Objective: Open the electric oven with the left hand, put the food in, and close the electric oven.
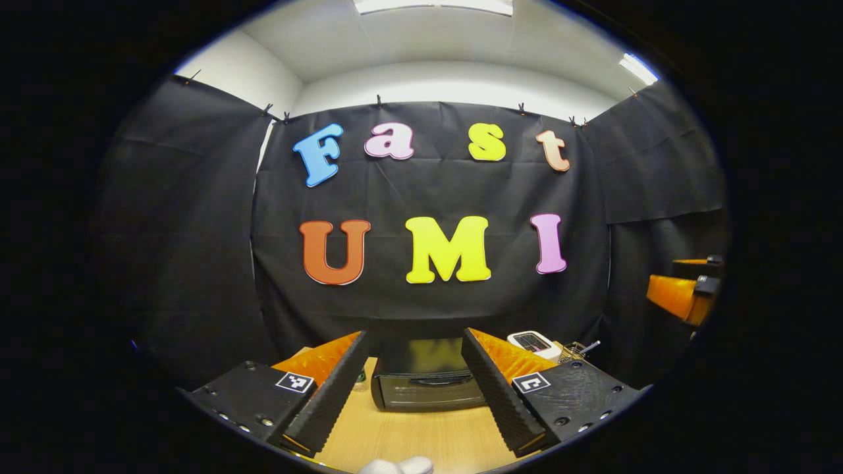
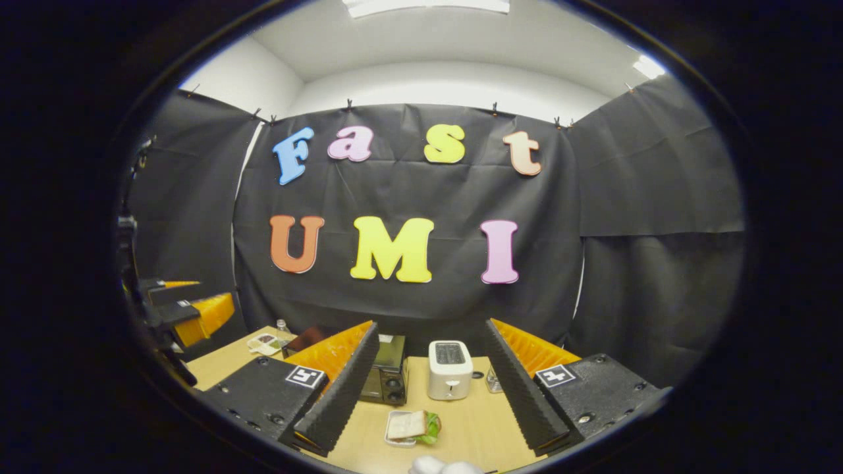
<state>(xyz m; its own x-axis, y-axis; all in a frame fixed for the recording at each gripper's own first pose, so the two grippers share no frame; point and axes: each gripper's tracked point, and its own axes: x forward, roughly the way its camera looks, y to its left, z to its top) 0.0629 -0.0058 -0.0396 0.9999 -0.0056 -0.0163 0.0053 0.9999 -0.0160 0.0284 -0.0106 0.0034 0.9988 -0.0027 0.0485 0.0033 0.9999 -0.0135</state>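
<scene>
The black electric oven (image 1: pixel 427 383) stands on the wooden table (image 1: pixel 421 438) straight ahead of my left gripper (image 1: pixel 415 336), its door closed and its handle along the top of the door. That gripper is open, held above the table and short of the oven. In the right gripper view the food, a sandwich with lettuce on a small white tray (image 2: pixel 411 426), lies on the table in front of the oven (image 2: pixel 388 375). My right gripper (image 2: pixel 431 326) hovers open above it with nothing held.
A white toaster (image 2: pixel 450 368) stands right of the oven, with a small glass (image 2: pixel 490 380) beside it. A small packet (image 2: pixel 263 342) and a bottle (image 2: pixel 283 324) sit at the far left. Something white and rounded (image 1: pixel 395 466) lies at the table's near edge.
</scene>
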